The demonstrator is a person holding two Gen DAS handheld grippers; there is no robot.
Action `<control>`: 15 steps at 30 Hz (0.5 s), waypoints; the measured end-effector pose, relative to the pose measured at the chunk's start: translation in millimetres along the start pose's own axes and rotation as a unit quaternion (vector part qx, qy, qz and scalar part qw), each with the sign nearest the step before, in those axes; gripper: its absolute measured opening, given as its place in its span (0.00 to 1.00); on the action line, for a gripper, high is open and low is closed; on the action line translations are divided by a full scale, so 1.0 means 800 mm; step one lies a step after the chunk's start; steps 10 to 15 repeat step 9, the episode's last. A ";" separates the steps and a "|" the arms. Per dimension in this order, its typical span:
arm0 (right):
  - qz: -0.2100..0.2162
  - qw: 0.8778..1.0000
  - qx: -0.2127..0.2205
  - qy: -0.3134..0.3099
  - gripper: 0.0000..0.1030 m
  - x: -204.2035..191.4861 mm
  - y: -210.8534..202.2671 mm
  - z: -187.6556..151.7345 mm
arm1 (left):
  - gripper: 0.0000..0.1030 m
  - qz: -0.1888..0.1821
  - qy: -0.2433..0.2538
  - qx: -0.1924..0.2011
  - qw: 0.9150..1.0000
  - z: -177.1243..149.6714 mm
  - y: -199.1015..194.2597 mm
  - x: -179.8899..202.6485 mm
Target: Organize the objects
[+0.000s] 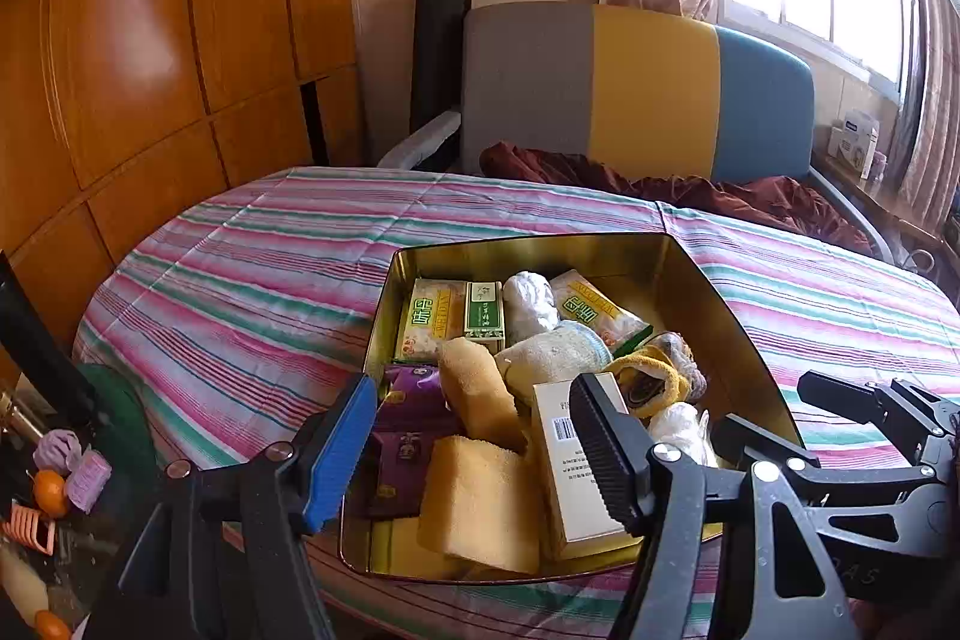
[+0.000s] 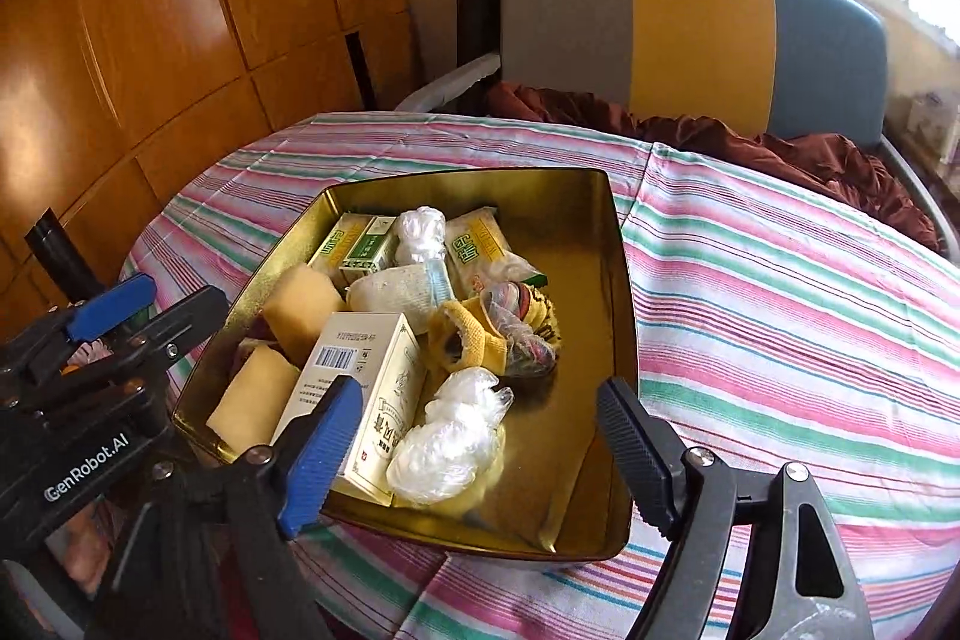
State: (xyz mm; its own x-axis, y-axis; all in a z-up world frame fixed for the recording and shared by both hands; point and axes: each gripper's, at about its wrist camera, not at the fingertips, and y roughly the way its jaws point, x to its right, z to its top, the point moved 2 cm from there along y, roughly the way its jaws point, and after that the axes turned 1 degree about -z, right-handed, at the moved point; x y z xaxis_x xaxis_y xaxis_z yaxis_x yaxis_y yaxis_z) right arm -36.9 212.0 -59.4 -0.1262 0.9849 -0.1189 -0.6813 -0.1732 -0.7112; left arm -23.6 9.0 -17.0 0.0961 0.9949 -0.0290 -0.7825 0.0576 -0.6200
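A gold tin box (image 1: 708,280) (image 2: 618,292) stands on the striped tablecloth (image 1: 240,292) (image 2: 780,310). It holds a white barcoded carton (image 1: 570,466) (image 2: 354,376), yellow sponges (image 1: 480,502) (image 2: 294,310), purple packets (image 1: 408,400), a green box (image 1: 483,316) (image 2: 366,250), snack packets, socks (image 2: 468,334) and a crumpled clear plastic bundle (image 2: 450,436). My left gripper (image 1: 474,454) (image 2: 150,310) is open above the tin's near left part, with nothing gripped. My right gripper (image 2: 480,451) (image 1: 792,412) is open at the tin's near edge; the plastic bundle lies in the tin between its fingers, untouched.
A chair with a grey, yellow and blue back (image 1: 648,82) (image 2: 696,28) stands behind the table, with maroon cloth (image 1: 690,190) on its seat. Wooden panelling (image 1: 150,40) fills the left. Oranges and small purple items (image 1: 66,472) lie off the table's left edge.
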 end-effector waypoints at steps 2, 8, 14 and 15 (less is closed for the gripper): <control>-0.001 1.000 0.001 -0.002 0.79 -0.002 -0.002 -0.001 | 0.66 0.011 0.003 0.015 1.000 -0.001 -0.004 0.002; -0.007 1.000 0.003 -0.011 0.79 -0.008 -0.003 -0.003 | 0.62 0.004 -0.004 0.023 1.000 0.002 -0.009 -0.001; -0.009 1.000 0.004 -0.014 0.79 -0.009 -0.004 -0.003 | 0.62 -0.001 -0.006 0.017 1.000 0.002 -0.007 -0.001; -0.009 1.000 0.004 -0.014 0.79 -0.009 -0.004 -0.003 | 0.62 -0.001 -0.006 0.017 1.000 0.002 -0.007 -0.001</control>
